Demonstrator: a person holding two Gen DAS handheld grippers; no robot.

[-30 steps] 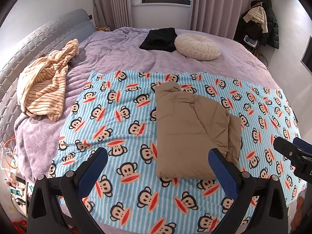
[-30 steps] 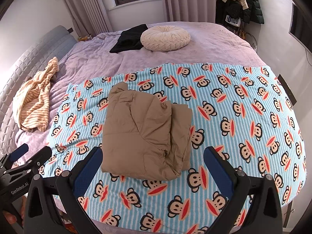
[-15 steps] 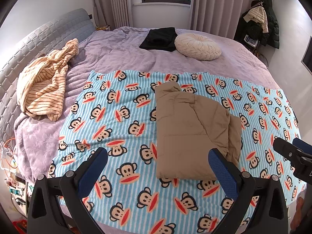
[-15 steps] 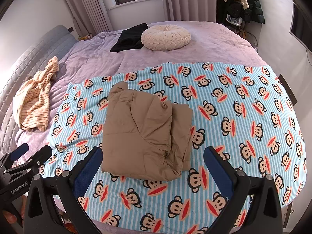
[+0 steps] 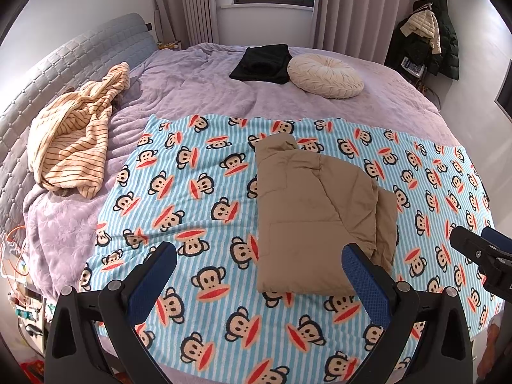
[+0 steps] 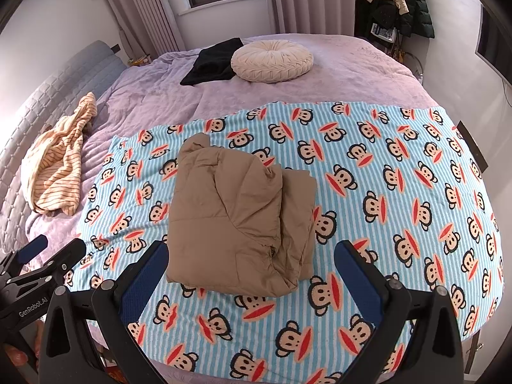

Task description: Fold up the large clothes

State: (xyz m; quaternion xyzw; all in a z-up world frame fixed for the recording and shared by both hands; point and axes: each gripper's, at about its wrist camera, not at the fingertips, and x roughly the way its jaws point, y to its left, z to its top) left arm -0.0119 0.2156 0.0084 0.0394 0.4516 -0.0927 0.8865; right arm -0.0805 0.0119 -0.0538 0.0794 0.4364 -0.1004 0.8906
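A tan puffy jacket [image 5: 316, 211] [image 6: 236, 217] lies folded into a rough rectangle on a blue striped monkey-print blanket [image 5: 198, 198] [image 6: 384, 192] spread over the bed. My left gripper [image 5: 259, 275] hovers open above the blanket's near edge, its right pad just in front of the jacket's near corner, nothing between the fingers. My right gripper [image 6: 251, 272] also stands open, low over the jacket's near edge, holding nothing. Each gripper appears at the edge of the other's view: the right one [image 5: 480, 252], the left one [image 6: 48, 256].
A striped cream garment [image 5: 73, 140] is heaped at the left by the grey headboard [image 5: 48, 73]. A folded black garment [image 5: 262, 64] and a round cream cushion [image 5: 324, 75] lie at the far side of the purple bedspread [image 5: 198, 89]. Coats [image 5: 428, 32] hang at the right wall.
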